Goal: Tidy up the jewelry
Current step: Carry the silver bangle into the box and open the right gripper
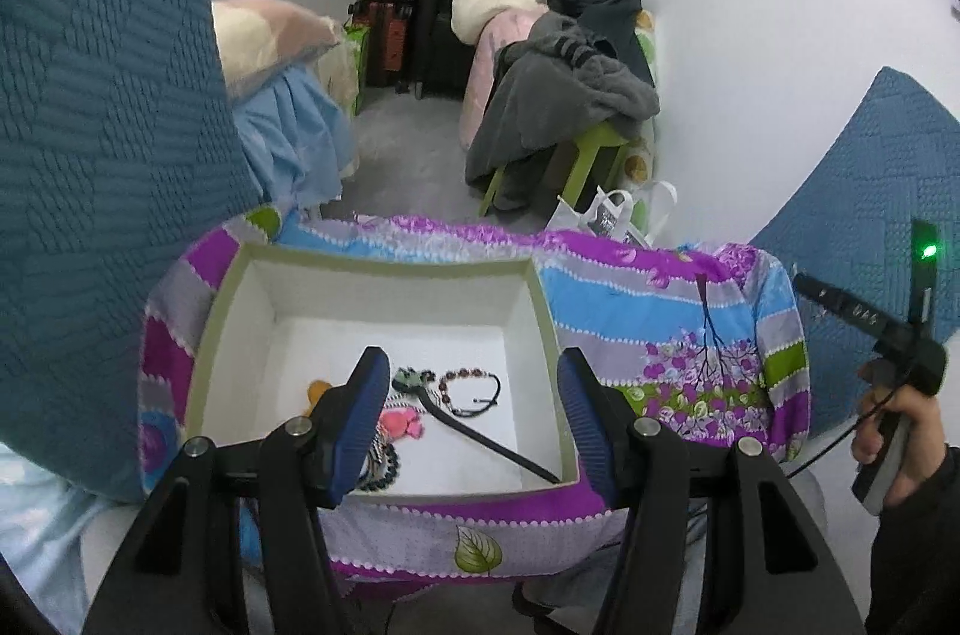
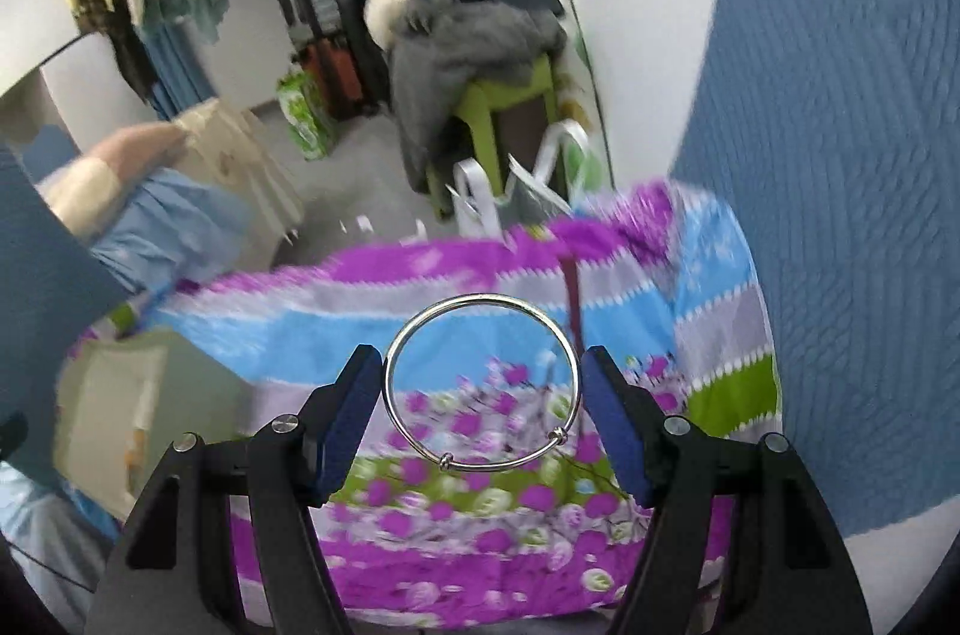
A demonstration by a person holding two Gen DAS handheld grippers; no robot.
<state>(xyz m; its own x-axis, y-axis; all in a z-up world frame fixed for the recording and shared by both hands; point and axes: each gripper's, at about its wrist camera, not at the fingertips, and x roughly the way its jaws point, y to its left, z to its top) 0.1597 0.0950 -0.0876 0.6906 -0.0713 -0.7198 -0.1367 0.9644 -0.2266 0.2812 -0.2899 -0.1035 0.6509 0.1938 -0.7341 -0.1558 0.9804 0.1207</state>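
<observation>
The open box (image 1: 384,269) stands clear from above, its walls fencing the sides. Jewelry crowds its near-left floor; the far half lies bare. Right of it, the floral-covered tabletop (image 1: 660,311) is free. Teal quilted fabric (image 1: 102,155) closes in on the left and right.

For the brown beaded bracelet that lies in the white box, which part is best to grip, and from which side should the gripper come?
Take the brown beaded bracelet at its beaded arc, the side away from the black strap. Come from straight above: it lies flat on the floor of the white box, whose walls block a sideways approach. One finger would go inside the loop and one outside, probably.
</observation>
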